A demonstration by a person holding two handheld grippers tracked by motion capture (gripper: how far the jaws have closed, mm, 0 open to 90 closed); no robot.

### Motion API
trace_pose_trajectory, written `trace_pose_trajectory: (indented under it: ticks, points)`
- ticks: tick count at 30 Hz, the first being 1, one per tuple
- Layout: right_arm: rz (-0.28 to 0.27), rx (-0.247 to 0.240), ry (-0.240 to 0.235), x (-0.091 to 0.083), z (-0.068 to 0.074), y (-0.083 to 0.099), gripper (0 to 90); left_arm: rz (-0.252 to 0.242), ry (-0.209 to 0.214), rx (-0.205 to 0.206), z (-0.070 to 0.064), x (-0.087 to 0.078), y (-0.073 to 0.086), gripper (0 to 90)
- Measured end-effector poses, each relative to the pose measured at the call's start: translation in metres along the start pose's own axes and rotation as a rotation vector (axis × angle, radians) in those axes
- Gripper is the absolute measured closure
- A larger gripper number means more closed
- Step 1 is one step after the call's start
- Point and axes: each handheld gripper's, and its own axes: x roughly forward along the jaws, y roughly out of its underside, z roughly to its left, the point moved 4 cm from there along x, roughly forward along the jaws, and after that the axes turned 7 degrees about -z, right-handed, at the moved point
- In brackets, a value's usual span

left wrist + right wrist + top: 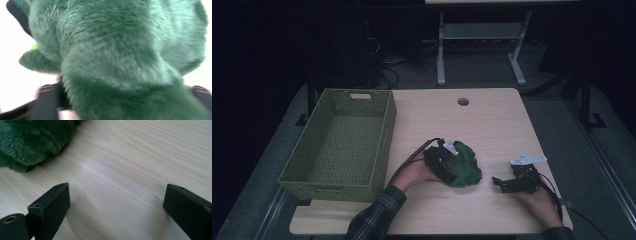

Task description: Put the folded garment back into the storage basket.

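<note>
The left gripper [451, 159] is held mid-table, its jaws closed on something, while the right gripper [498, 183] is rested near right, jaws spread.

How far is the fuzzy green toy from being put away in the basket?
Nothing looks put away yet: the green basket sits with nothing inside. In hand: the left tongs are around the green plush toy, which is on the table beside the basket. The right tongs rest open on the wood, holding nothing. Left, probably: lifting the toy over and dropping it in.
</note>
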Motion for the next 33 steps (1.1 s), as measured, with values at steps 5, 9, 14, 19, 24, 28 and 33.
trace_pose_trajectory:
  ticks: [5, 9, 14, 19, 24, 28, 33]
  points:
    - [0.000, 0.001, 0.001, 0.000, 0.000, 0.000, 7.0, 0.007, 0.023, -0.030, 0.000, -0.002, 0.000, 62.4]
    - [0.000, 0.001, 0.001, 0.000, 0.000, 0.000, 7.0, 0.011, 0.025, -0.040, 0.000, -0.003, -0.001, 65.7]
    - [-0.002, 0.000, 0.002, 0.000, 0.000, 0.000, 7.0, 0.011, 0.023, -0.057, -0.002, -0.009, -0.005, 66.5]
    - [0.000, 0.002, 0.001, 0.000, 0.000, 0.000, 7.0, -0.005, 0.015, -0.066, -0.004, -0.027, -0.013, 66.1]
    - [0.000, 0.008, 0.002, 0.000, 0.000, 0.000, 7.0, -0.037, 0.016, -0.089, -0.005, -0.051, -0.021, 65.8]
    - [0.000, 0.006, 0.002, 0.000, 0.000, 0.000, 7.0, -0.043, 0.010, -0.091, -0.007, -0.066, -0.026, 65.5]
    - [-0.001, 0.002, 0.001, 0.000, 0.000, 0.000, 7.0, -0.064, 0.004, -0.102, -0.007, -0.084, -0.030, 65.2]
